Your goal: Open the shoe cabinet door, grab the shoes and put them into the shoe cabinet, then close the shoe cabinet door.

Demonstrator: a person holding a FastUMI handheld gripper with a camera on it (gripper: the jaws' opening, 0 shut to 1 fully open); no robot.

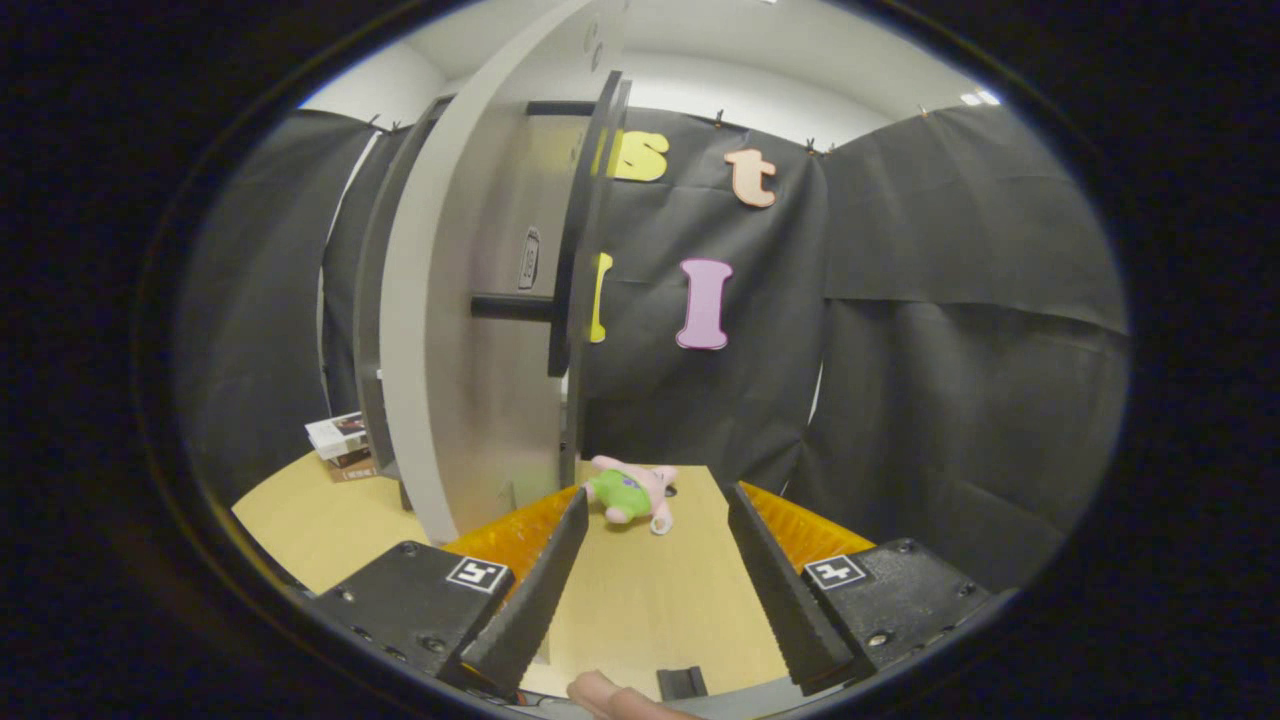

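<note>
Two fingers (530, 590) of the claw (655, 505) stand wide apart at the near end, with nothing between them but bare desk (640, 600). A fingertip (600, 692) of a person shows at the very bottom, between the finger bases, beside a small dark clip (682, 682). Just beyond the tips a soft toy (632, 492) in pink and green lies on the desk, closer to the left finger. Left of the toy the cabinet door (470, 350) stands swung open, its pale panel edge-on toward the claw, a dark bar (512, 307) joining it to a dark inner panel (585, 230). Further left, behind the door, a small stack of books (342, 445) sits on the desk. I cannot make out any shoes. Black cloth (950, 350) hangs at the back.
</note>
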